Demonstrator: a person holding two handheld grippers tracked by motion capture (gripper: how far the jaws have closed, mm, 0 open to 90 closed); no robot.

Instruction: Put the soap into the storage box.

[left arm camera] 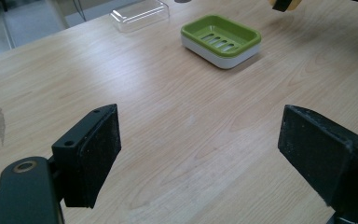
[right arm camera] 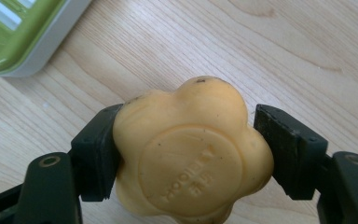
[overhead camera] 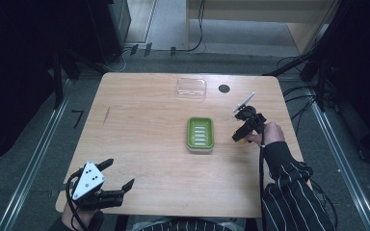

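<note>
A yellow flower-shaped soap bar (right arm camera: 191,154) sits between the jaws of my right gripper (right arm camera: 186,135), which is shut on it just above the wooden table (right arm camera: 284,46). From above, the right gripper (overhead camera: 239,134) hovers just right of the green soap dish (overhead camera: 200,133); the dish's corner (right arm camera: 14,42) lies close by in the right gripper view. My left gripper (overhead camera: 122,172) stands open near the front left table edge. Nothing lies between its jaws (left arm camera: 198,149), and they face the dish (left arm camera: 221,39) from a distance. The soap (left arm camera: 283,3) peeks in at the top of the left gripper view.
A clear plastic lid (overhead camera: 191,88) lies at the back of the table (overhead camera: 139,120), behind the dish, with a small black disc (overhead camera: 224,88) to its right. Bare wood stretches between the left gripper and the dish. Cables and dark stands ring the table on the floor.
</note>
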